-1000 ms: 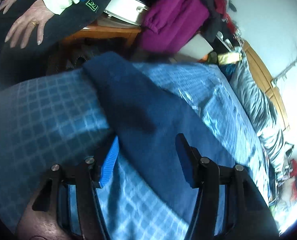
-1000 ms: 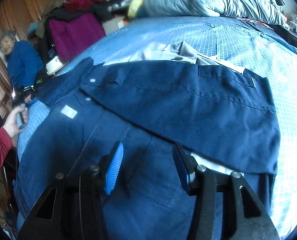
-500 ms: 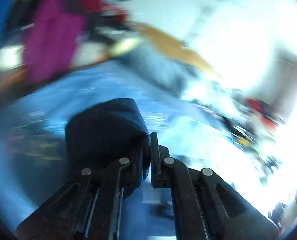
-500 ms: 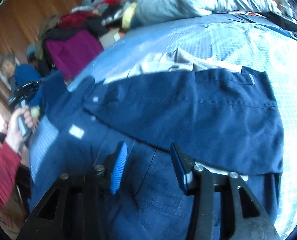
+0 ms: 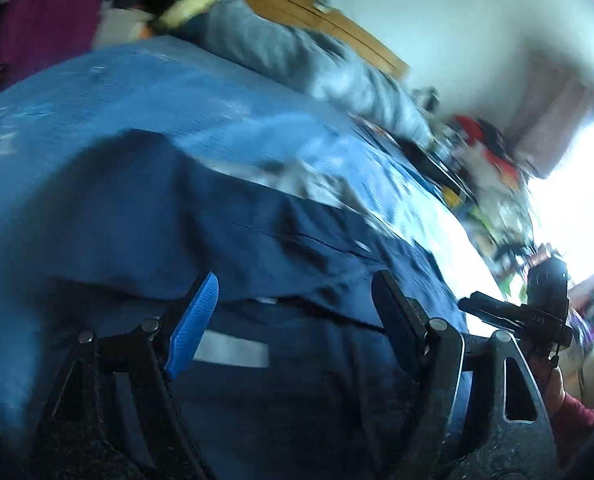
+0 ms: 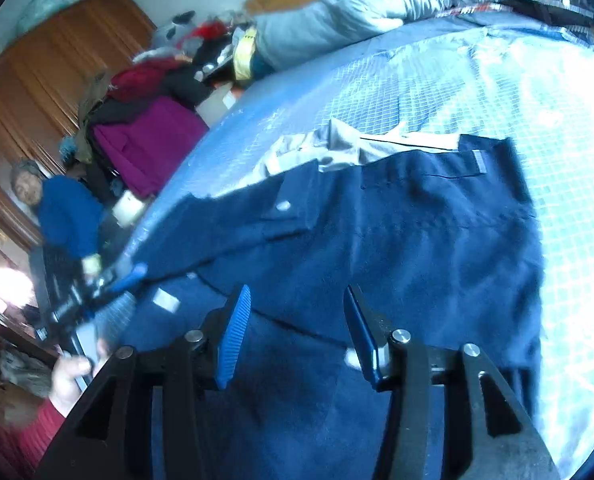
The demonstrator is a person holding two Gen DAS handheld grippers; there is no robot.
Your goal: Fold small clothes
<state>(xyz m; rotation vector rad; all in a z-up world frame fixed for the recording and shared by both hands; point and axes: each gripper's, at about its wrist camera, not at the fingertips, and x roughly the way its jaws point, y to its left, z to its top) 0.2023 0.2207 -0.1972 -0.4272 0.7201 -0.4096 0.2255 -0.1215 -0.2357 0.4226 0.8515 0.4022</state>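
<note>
**Navy garment spread on the bed, both tools above it**

The navy garment [image 6: 417,240] lies across the blue checked bedspread [image 6: 497,88], one part folded over the rest, with pale lining [image 6: 337,148] showing along its far edge. A small white label [image 6: 165,300] sits on the lower layer near the left side (blurred; no writing can be read on it).

The left tool [image 5: 293,312] hangs over the cloth with its jaws opening, and nothing is pinched between its pads. The right tool [image 6: 297,320] stands about half open above the garment, also holding nothing.

Toward the right, the bedspread is bare and brightly lit up to the bed's edge. At the far end a grey quilt [image 6: 357,8] lies bunched before the wooden headboard [image 5: 317,12]. Off the left side, a heap of clothes with a magenta piece [image 6: 145,140] crowds the edge, and a person in blue [image 6: 69,216] sits there before a brown wardrobe [image 6: 57,72].
</note>
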